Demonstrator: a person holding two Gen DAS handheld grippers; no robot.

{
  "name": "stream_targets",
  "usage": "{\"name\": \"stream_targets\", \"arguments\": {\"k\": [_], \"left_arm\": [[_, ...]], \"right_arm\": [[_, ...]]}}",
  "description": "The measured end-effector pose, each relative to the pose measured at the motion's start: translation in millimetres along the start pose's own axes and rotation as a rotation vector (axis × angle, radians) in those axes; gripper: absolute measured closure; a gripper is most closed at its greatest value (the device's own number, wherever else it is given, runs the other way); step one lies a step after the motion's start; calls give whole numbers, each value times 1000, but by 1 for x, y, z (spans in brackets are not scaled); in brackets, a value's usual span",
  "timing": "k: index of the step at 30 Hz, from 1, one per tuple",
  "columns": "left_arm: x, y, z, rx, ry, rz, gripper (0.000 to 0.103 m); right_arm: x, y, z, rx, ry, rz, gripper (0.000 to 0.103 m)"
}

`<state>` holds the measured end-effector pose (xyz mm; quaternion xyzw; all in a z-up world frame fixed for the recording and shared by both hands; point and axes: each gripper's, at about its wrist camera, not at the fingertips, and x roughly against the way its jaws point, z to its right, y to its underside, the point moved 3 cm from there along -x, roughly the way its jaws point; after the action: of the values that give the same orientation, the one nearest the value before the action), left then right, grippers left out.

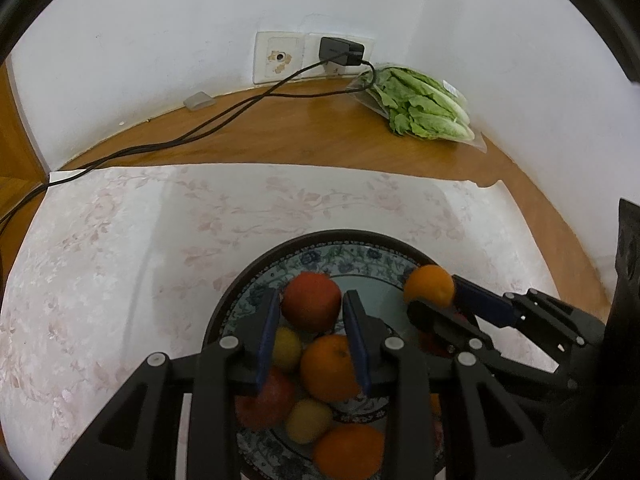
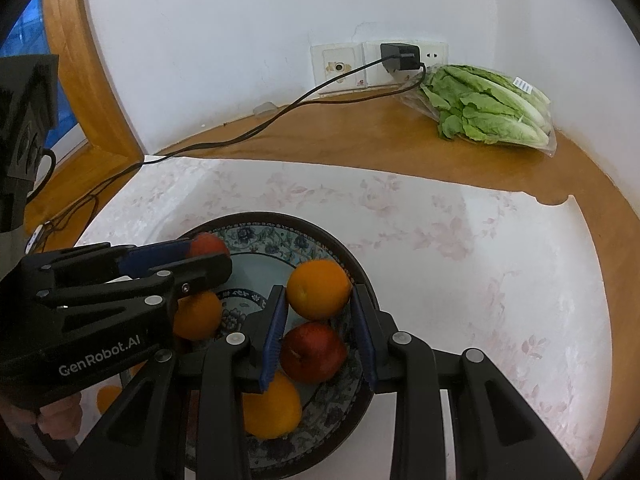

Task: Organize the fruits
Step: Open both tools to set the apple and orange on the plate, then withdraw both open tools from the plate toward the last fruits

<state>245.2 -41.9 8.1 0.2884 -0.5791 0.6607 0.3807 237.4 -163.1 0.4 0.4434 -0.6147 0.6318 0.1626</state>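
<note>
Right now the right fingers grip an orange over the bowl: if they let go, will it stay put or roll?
The orange is round and smooth, so it will probably roll. It hangs near the rim of the bowl, whose sloped wall would likely send it inward toward the red apple. It looks firm, so a short drop seems unlikely to harm it.

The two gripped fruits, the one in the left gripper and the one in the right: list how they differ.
The left gripper holds a red apple; the right gripper holds an orange. The apple is red and larger; the orange is bright orange and smaller. The apple sits toward the bowl's left side, the orange toward its right rim. Both are round, clamped between blue pads.
</note>
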Motion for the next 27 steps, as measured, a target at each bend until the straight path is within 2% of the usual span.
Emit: {"name": "stream_targets", "arguments": {"k": [7,12,27], "left_arm": [[10,2,-2,10,15,2,60],[25,5,-1,-3,20,10,60],[69,28,-2,-9,16,7,59]], "right_arm": [[13,0,-2,-8,-1,21,66],[26,3,-6,-23,-19,27,63],[69,17,-31,-12,-47,42,62]]}}
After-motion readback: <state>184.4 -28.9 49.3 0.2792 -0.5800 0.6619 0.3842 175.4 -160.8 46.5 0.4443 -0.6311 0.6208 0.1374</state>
